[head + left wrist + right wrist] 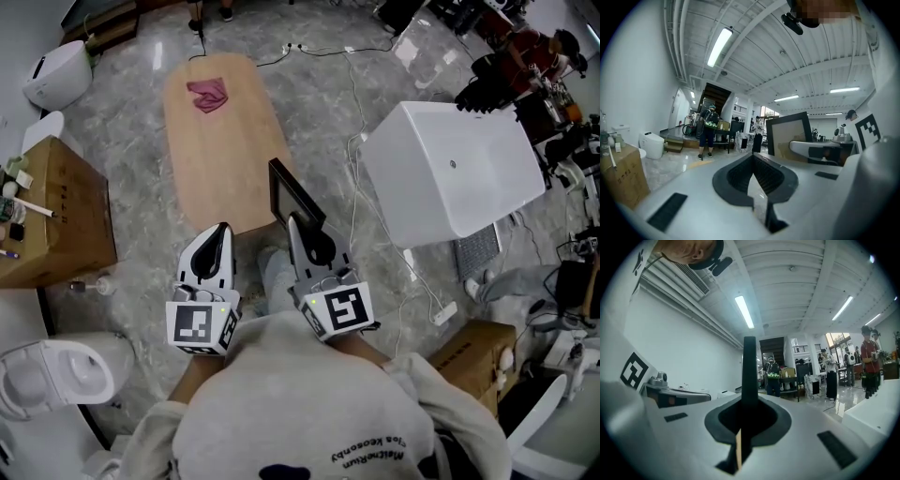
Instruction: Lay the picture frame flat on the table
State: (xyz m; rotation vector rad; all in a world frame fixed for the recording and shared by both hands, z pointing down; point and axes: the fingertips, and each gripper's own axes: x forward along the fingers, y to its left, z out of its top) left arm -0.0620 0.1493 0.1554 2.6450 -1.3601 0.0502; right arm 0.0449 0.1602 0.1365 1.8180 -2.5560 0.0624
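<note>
Big white tub (450, 169) off to my right on the marble floor, wide and blocky. Ahead of me is the long wooden counter (220, 141), rounded at its ends. Down on my left is a cardboard box (56, 220) with bits and pieces on top, and nearer my feet a white toilet (61, 370).

Now the picture frame (292, 195). It's dark-edged and standing on edge in the air at the near end of the counter, tilted and not lying on the wood. My right hand-held gripper (298, 225) has it: in the right gripper view the frame runs straight up as a thin black bar between the jaws, which are clamped onto its edge.

My left hand-held gripper (222, 232) is just beside it, level with the right one, jaws pressed together with nothing between them. From the left gripper view I catch the frame's pale back panel over to the right.

Smallest thing out there is a crumpled pink cloth (208, 95) at the far end of the counter, well apart from the frame.
</note>
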